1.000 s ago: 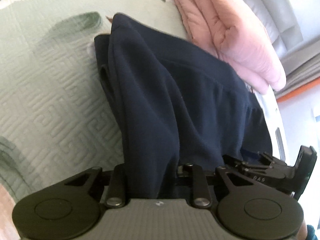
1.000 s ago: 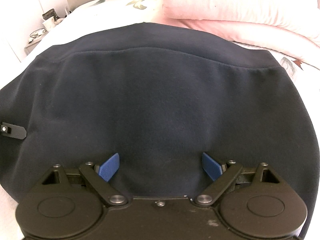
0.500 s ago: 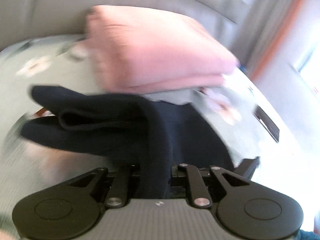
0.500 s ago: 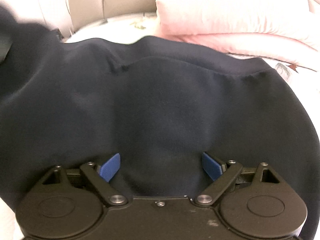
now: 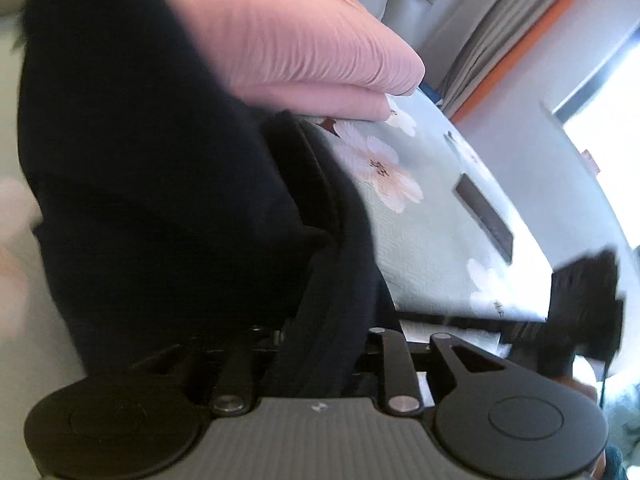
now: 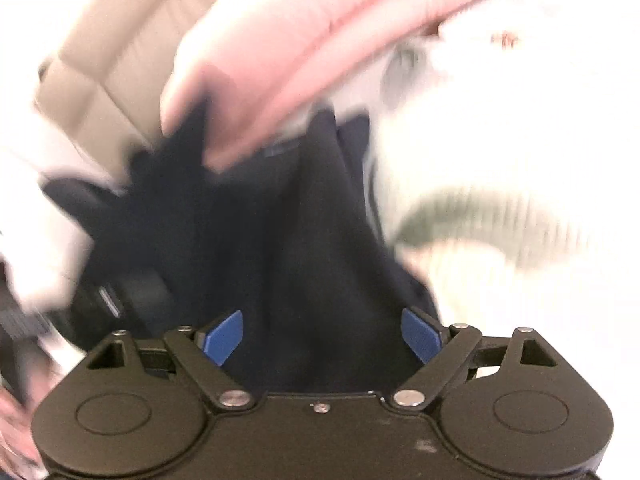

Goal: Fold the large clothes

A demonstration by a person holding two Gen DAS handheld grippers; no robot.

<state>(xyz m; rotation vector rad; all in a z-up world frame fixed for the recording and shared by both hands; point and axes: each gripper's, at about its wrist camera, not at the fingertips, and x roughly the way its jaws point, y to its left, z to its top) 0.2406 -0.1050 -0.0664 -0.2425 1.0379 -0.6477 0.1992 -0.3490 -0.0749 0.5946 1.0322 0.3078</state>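
The dark navy garment [image 5: 160, 184] hangs bunched over the floral bedspread [image 5: 432, 240]. The left gripper [image 5: 320, 344] pinches a fold; its jaws just eased slightly. The right gripper [image 6: 322, 330], blue pads [image 6: 224, 334] wide, has cloth between them, beside the pink quilt [image 5: 304, 36]

Navy garment [image 5: 160, 184] hides left tongs' fingertips; right-wrist view motion-blurred, pink bedding [image 6: 304, 52] smeared.
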